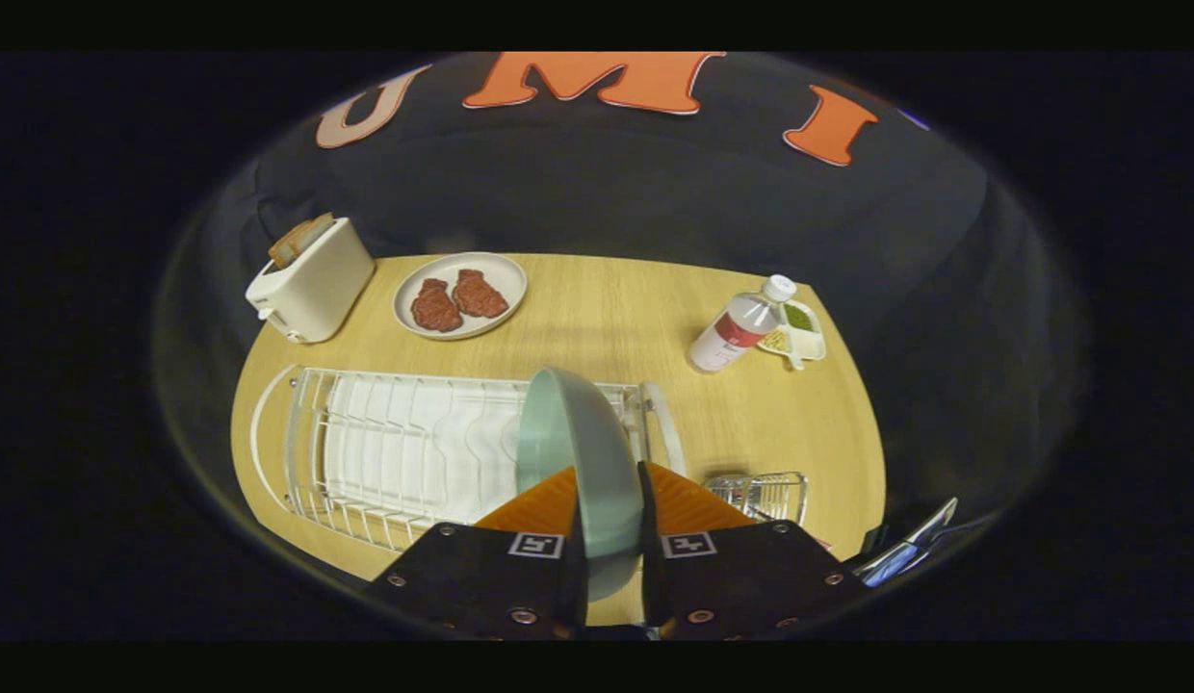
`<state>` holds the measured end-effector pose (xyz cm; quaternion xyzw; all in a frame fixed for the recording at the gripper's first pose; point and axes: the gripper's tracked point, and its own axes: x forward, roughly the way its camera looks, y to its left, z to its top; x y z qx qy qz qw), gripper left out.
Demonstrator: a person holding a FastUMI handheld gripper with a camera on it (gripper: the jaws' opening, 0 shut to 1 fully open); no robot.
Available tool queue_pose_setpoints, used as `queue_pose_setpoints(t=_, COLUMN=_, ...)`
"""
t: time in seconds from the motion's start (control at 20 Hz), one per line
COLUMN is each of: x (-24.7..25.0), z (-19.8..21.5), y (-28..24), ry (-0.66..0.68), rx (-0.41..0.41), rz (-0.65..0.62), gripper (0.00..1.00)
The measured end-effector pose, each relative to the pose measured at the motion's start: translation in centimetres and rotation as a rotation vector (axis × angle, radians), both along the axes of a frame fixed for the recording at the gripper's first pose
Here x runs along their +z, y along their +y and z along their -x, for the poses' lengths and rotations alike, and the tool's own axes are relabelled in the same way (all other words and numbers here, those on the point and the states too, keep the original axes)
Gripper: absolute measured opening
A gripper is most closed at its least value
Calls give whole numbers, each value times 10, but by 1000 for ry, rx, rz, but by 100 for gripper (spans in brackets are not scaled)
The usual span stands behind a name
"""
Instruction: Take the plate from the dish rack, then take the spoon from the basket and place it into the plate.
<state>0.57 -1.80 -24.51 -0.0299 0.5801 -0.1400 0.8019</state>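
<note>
we see the gripper (611, 539) clenched on the plate (578, 462), both fingers pressing its rim. the plate stands on edge above the rack (385, 452) (basket (765, 493) just right) on the tabletop (607, 318).

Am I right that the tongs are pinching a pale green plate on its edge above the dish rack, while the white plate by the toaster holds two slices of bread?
Nearly. In the gripper view the tongs do pinch the pale green plate on edge over the dish rack, but the white plate by the toaster holds two reddish-brown meat-like pieces, not bread. The bread-like slice sits in the toaster.
</note>
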Motion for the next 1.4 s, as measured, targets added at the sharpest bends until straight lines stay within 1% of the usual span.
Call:
queue_pose_setpoints(t=0.15, x=18, z=0, y=10, ry=-29, rx=-27, rz=-32, gripper=22)
queue_pose_setpoints(t=0.25, x=29, z=5, y=4, ry=-56, rx=-37, rz=-14, gripper=22)
queue_pose_setpoints(t=0.55, x=48, z=47, y=1, ry=-65, rx=-72, rz=-77, gripper=22)
queue_pose_setpoints(t=1.1, x=29, z=142, y=-9, ry=-56, rx=-179, rz=-349, gripper=22)
queue_pose_setpoints(t=1.4, x=10, z=195, y=-14, ry=-26, rx=-166, rz=-451, gripper=22)
